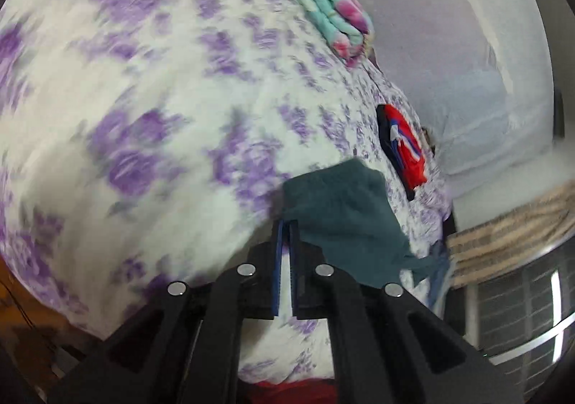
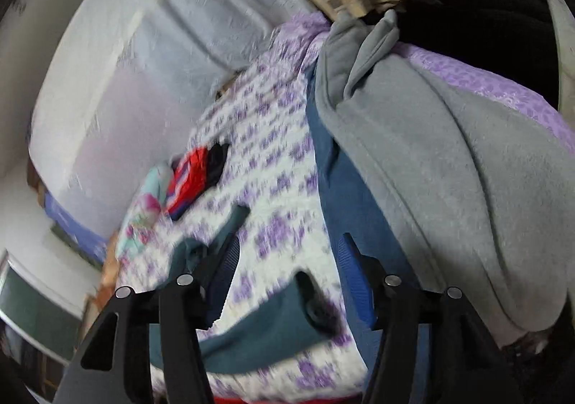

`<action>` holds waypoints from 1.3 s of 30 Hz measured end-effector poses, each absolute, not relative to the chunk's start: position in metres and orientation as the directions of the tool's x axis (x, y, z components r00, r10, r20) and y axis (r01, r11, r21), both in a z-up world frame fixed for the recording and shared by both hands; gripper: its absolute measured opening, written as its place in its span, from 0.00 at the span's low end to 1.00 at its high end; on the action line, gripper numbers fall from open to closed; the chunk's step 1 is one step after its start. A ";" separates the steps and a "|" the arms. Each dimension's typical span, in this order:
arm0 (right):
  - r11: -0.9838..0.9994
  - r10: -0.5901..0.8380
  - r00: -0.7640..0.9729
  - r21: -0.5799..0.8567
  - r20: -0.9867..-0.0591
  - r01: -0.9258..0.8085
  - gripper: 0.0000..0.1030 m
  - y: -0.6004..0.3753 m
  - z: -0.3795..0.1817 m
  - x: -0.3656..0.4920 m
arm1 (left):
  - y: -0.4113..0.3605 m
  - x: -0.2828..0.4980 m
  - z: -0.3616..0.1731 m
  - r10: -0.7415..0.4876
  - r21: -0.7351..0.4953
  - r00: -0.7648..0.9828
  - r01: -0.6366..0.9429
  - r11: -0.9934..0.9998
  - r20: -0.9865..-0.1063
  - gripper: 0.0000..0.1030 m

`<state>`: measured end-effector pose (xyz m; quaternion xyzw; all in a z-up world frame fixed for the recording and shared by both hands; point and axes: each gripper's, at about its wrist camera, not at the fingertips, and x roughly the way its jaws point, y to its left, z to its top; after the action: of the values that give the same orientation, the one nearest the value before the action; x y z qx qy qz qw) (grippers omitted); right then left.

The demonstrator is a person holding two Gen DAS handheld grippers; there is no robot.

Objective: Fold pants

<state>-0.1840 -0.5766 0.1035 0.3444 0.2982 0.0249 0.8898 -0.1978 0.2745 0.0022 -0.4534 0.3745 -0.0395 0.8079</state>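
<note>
Surface: a bed [image 1: 143, 88] covered by a white sheet with purple flowers is seen in both views, with pale walls behind it.
Pants: the dark teal pants [image 1: 345, 221] are laid on the bed near its edge; in the right wrist view a teal part [image 2: 258, 335] is seen low between the tool fingers.
Left tool: the left tool [image 1: 286, 224] is brought fully together, its blue pads nearly touching, at the edge of the teal cloth; whether cloth is pinched cannot be told.
Right tool: the right tool [image 2: 287, 260] is held wide apart above the sheet, nothing pressed by its pads.
Other cloth: a grey garment [image 2: 449, 188] is draped at the bed's right side, over blue fabric [image 2: 341, 188].
Farther back: a red and black garment [image 1: 404, 149] and a folded turquoise and pink blanket [image 1: 323, 5] are laid on the bed.
</note>
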 end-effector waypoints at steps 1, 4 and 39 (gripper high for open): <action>0.764 0.255 0.827 0.629 -0.500 0.144 0.57 -0.574 0.109 -0.178 | 0.278 -0.201 0.010 -0.374 -0.749 0.732 -0.275 0.603 -0.570 0.01; 0.803 0.306 0.809 0.593 -0.502 0.065 0.57 -0.545 0.120 -0.148 | 0.280 -0.209 0.050 -0.225 -0.643 0.777 -0.279 0.713 -0.587 0.27; 0.779 0.321 0.822 0.624 -0.471 0.053 0.64 -0.555 0.094 -0.148 | 0.227 -0.080 0.019 -0.475 -0.627 0.581 -0.080 0.775 -0.661 0.52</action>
<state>-0.1475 -0.5546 0.0945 0.3236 0.2892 0.0745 0.8978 -0.0800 0.2273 0.0190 -0.3138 0.4421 -0.1187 0.8318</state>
